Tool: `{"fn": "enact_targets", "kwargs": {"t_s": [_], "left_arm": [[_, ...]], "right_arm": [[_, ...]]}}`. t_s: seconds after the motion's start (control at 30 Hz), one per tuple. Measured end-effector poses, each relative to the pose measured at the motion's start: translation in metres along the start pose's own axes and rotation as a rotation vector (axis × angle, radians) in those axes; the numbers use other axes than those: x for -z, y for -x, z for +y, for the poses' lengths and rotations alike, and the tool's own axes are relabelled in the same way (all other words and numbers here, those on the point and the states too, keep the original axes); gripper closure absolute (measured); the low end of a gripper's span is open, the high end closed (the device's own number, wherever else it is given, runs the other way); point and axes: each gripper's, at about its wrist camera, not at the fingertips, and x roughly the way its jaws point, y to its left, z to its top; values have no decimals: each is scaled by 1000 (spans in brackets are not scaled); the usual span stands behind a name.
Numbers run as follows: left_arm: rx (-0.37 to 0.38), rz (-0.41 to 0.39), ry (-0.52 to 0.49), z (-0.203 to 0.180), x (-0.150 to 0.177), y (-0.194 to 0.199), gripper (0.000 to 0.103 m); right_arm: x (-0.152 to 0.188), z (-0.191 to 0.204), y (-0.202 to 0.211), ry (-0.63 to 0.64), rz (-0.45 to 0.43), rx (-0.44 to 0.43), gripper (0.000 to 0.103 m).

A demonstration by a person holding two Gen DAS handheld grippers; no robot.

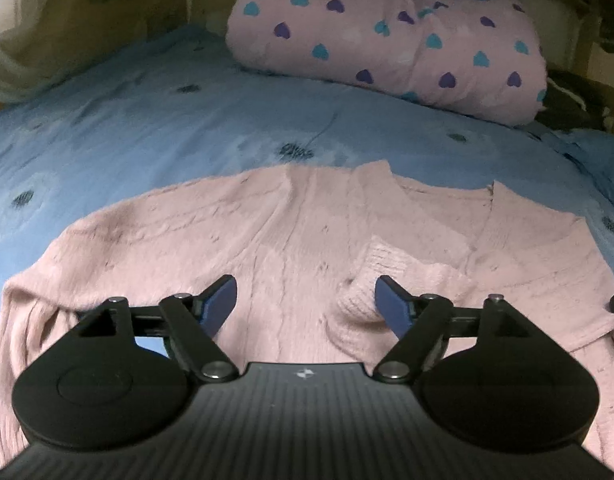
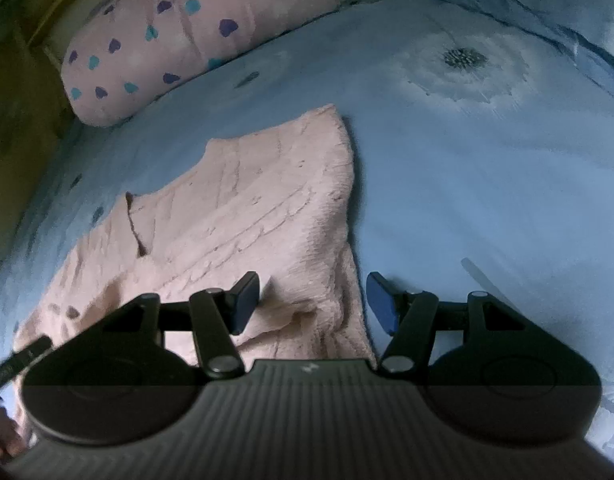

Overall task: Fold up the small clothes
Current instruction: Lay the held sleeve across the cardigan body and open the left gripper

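Both grippers hang open over the pink sweater (image 1: 291,240); left gripper (image 1: 306,300) mid-body beside the folded cuff (image 1: 371,276); right gripper (image 2: 313,302) straddling its side edge.

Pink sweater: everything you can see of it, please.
The pink sweater is a soft cable-knit top with a V-neck, lying flat on the blue floral bedsheet. One sleeve is folded in across the front, its ribbed cuff beside the left gripper. The right gripper straddles the sweater's edge. Both grippers are open; whether their fingers touch the knit cannot be told. The heart-print pillow lies apart from it.
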Motion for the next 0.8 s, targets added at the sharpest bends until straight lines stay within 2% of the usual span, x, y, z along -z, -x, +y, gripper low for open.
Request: {"fn": "enact_targets", "kwargs": {"t_s": [0.17,0.33,0.5,0.57,0.63,0.67,0.7,0.73,0.8], "left_arm": [[57,-9,-44,-10,-3,-12,22],[208,-36,-24,-10,-3,-10,21],[237,-21,-43,-15,-9,-26,24],[283,3,-21,-14,-11,-32,44],[351,74,8,-13,-10,-41,73],[397,107,29,-13,-9,-44,79],[418,108,39,-13,-9,-43,84],[413,89,35,-14,-9,-39,87],[357,25,50,-12,-11,-27,88]], "right_arm": [[3,8,-4,66,15,33,41],[2,11,-7,80,24,41,41],[4,15,-6,93,23,43,41],[4,16,-4,97,9,49,41],[3,19,-1,102,-18,57,41],[3,20,1,107,-33,59,41],[2,21,2,111,-47,62,41],[2,22,4,116,-62,67,41],[2,24,6,126,-83,71,41]]}}
